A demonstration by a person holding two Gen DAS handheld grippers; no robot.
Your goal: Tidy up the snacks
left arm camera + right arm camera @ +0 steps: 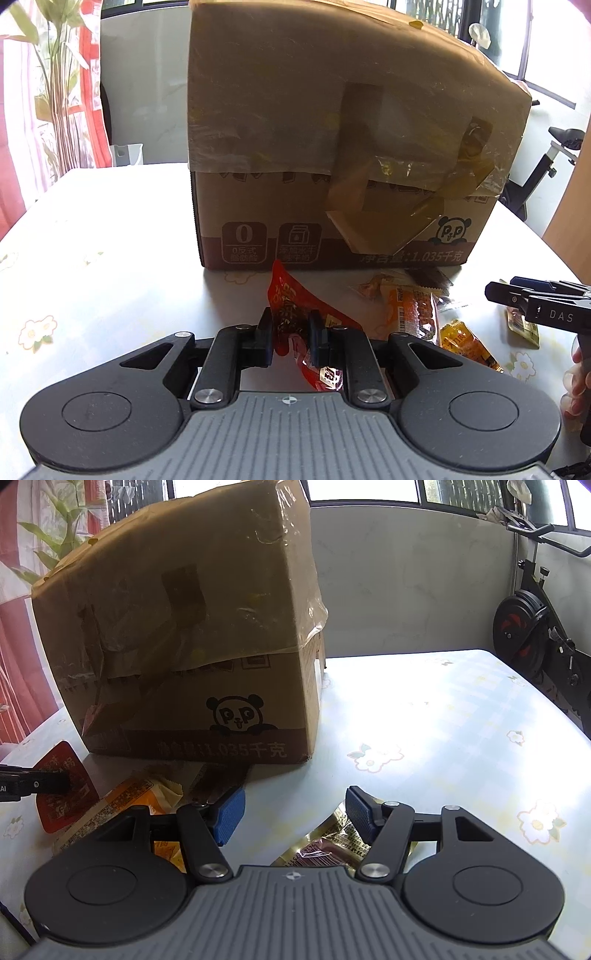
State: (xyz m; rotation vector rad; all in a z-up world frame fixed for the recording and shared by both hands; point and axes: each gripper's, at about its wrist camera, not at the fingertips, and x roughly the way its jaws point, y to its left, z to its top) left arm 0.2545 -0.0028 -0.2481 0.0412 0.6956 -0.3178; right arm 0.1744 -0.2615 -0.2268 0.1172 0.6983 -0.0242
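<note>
My left gripper (290,332) is shut on a red snack packet (291,299), held just in front of a taped cardboard box (332,147); the packet also shows in the right wrist view (62,786). An orange packet (410,310), a yellow packet (461,339) and a brown wrapper (428,278) lie on the table by the box. My right gripper (295,812) is open, its blue pads over a gold-and-maroon packet (325,845). The box also shows in the right wrist view (192,638).
The white flowered table (443,720) stretches right of the box. An exercise bike (535,627) stands past its right edge. A plant (55,74) and red curtain stand at the left. The right gripper shows at the left view's right edge (535,302).
</note>
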